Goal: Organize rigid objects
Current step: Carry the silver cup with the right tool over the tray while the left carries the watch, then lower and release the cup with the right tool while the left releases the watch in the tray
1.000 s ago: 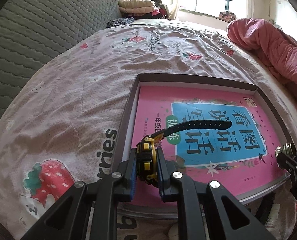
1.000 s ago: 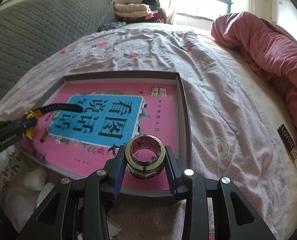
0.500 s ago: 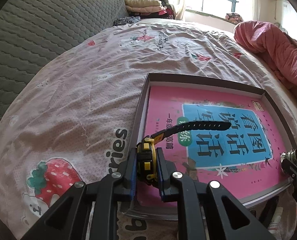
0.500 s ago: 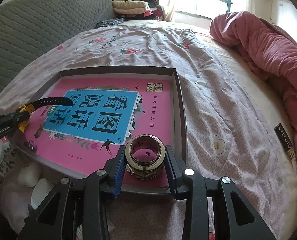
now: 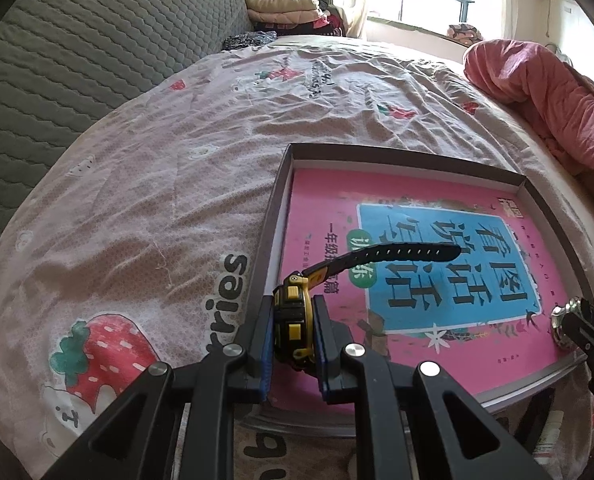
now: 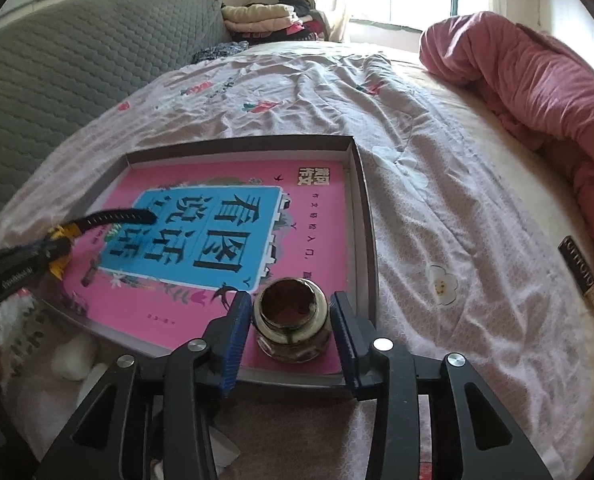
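Right wrist: metal fitting [image 6: 291,328] loose between just-opening right claw [image 6: 291,334] pads.

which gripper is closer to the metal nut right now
Right. The right gripper straddles the metal nut, which rests on the pink book in the tray; its jaws have just been opening, pads clear. The left gripper holds a watch across the tray.
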`<state>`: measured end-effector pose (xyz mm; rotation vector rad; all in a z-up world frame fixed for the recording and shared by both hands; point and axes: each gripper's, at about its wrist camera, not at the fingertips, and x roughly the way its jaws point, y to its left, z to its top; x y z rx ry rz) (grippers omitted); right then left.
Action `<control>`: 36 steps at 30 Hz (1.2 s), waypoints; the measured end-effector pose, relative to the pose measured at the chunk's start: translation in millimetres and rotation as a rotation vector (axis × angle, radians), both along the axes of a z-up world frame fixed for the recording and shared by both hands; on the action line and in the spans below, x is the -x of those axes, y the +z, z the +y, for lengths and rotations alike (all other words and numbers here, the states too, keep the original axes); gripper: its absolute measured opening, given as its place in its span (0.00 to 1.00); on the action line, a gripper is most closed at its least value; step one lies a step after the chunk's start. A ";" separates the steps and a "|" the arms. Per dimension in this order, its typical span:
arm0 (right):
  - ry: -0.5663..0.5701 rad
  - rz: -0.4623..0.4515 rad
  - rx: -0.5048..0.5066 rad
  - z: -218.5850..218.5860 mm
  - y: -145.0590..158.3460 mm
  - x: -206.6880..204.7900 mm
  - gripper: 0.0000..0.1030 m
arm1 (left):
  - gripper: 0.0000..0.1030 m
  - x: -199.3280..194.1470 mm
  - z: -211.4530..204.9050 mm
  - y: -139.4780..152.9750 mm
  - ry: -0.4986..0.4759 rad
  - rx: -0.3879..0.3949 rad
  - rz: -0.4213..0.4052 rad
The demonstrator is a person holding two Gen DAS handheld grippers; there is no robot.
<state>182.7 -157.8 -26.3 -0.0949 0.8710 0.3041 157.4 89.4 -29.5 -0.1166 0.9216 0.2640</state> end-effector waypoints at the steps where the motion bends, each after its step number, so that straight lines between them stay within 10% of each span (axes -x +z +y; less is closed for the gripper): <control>1: 0.001 -0.001 0.002 0.8 0.1 0.2 0.41 | 0.17 -0.1 -0.5 -0.2 0.000 -0.001 0.000; 36: 0.004 -0.069 0.033 -0.8 7.0 4.9 0.57 | 0.18 7.6 -4.4 17.7 -0.009 0.016 -0.123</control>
